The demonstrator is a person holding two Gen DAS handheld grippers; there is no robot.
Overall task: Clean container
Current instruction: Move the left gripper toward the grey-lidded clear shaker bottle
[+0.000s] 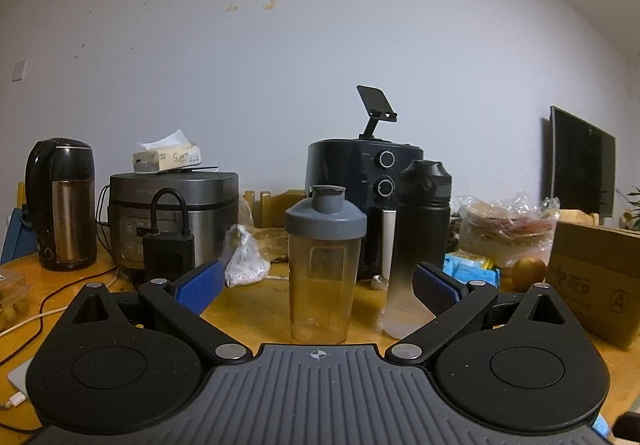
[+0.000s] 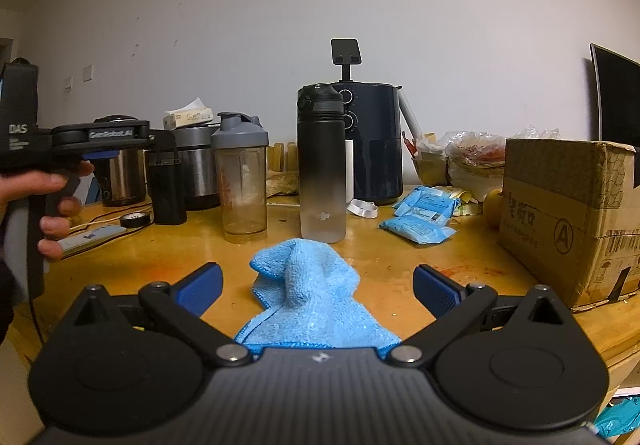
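A clear shaker cup with a grey lid (image 1: 322, 265) stands upright on the wooden table, straight ahead of my left gripper (image 1: 318, 291), which is open and empty; the cup stands just beyond the gap between the blue pads. The cup also shows in the right wrist view (image 2: 243, 181). A black bottle fading to clear (image 1: 418, 245) stands right of it, also in the right wrist view (image 2: 322, 165). My right gripper (image 2: 318, 287) is open, and a crumpled blue cloth (image 2: 310, 293) lies on the table between its fingers, untouched. My left gripper's side shows in the right wrist view (image 2: 100, 139), hand-held.
Behind stand a kettle (image 1: 64, 205), a rice cooker (image 1: 172, 213) with a black charger (image 1: 168, 249) in front, and an air fryer (image 1: 360, 181). A cardboard box (image 2: 568, 217) sits right. Blue packets (image 2: 424, 213), food bags (image 1: 504, 229), cables and a tape roll (image 2: 136, 219) lie around.
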